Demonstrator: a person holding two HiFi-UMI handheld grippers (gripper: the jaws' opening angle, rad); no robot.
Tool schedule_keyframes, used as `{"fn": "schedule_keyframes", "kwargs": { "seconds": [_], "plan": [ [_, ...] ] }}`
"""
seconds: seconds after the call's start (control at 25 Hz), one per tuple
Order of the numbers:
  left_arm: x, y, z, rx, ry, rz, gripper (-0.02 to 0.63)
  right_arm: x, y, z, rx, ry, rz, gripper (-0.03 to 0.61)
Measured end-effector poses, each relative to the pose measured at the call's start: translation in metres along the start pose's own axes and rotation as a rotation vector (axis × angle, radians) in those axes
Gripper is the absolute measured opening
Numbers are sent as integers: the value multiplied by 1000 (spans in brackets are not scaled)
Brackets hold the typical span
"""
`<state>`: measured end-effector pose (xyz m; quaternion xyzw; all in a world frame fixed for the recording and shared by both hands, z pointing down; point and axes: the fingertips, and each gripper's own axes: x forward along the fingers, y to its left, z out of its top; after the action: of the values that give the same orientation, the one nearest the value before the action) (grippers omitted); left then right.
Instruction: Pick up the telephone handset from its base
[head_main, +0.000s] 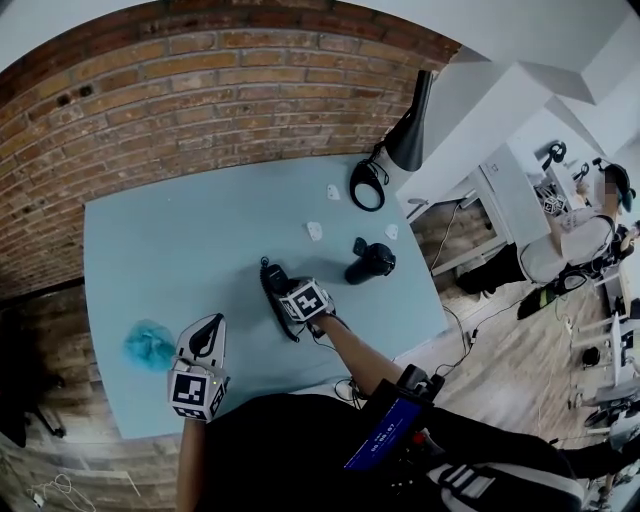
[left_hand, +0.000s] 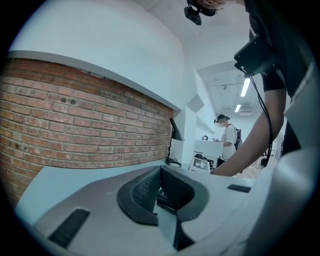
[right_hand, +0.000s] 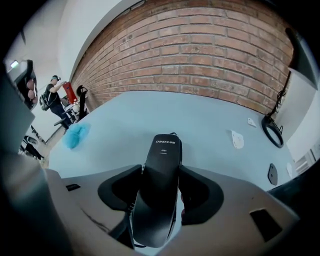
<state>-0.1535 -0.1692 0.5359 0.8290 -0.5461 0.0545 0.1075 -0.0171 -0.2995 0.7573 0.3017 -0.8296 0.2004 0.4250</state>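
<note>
The telephone handset (right_hand: 162, 150), black and long, lies on the pale blue table (head_main: 180, 250) near its front edge, resting on its base (right_hand: 180, 147), of which only a thin dark edge shows along one side; a coiled cord (right_hand: 131, 207) runs off its near end. The right gripper (right_hand: 161, 172) points steeply down over it, jaws wide apart with the handset between them, the pads close on either side with no clear clamp on it. The left gripper (head_main: 207, 335) is held low at the table's front, well apart from the phone, its jaws together at the tips with nothing between them. A crumpled blue cloth (head_main: 150, 345) lies just beside it; farther back stand a black cylinder (head_main: 370, 265) and a black desk lamp (head_main: 400, 140) before the brick wall (head_main: 200, 90).
</note>
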Motion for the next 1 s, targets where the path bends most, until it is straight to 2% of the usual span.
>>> {"fn": "schedule_keyframes", "kwargs": {
  "seconds": [0.28,1.0],
  "plan": [
    [0,2,-3,-16,10,-7,20,4,-1,-1,108,-3,42,221],
    [-3,-4,-8,-30,17,-24,20,-4,1,-6,73,-33,-14,218]
  ]
}}
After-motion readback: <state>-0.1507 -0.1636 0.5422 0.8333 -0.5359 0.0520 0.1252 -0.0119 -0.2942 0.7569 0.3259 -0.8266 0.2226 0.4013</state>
